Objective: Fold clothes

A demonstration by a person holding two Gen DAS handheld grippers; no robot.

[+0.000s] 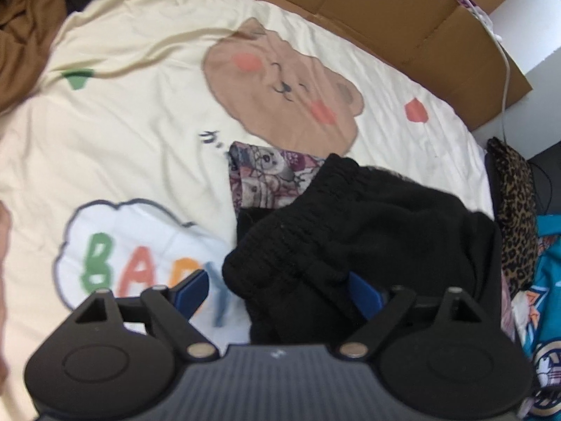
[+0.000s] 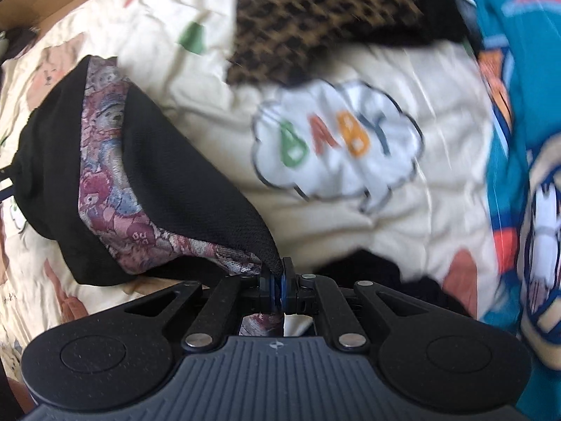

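Here, nearest to us in the right wrist view, our right tool [image 2: 277, 282] has its blue-padded jaws pressed together on a corner of the black garment [image 2: 168, 182], pinching both the black outer cloth and its lining [image 2: 105, 161] at once. The outer cloth is a coarse, pebbly knit; the lining is a woven fabric printed with small teddy bears in purple, pink and grey. From the pinched corner the garment stretches away to the left, opened like a pocket so the lining shows as a curved band between two black layers, and it rests on the bed.

In the left wrist view our left tool [image 1: 280, 289] is spread wide, its two blue fingers [image 1: 193, 289] standing apart on either side of a ribbed black fold of the same garment, which bulges between them; we cannot tell whether either pad touches it.

Beneath lies one cream quilt [image 1: 122, 133], soft and wrinkled, printed with a brown bear face [image 1: 280, 94] and a white cloud [image 2: 336, 140] lettered "BABY". At the right edge sit one leopard-print cloth [image 2: 315, 17] and one teal cartoon-print fabric [image 2: 526, 105]. Farthest off, flat brown cardboard [image 1: 385, 10] borders the bed, with a white cable [image 1: 505, 80] over it.
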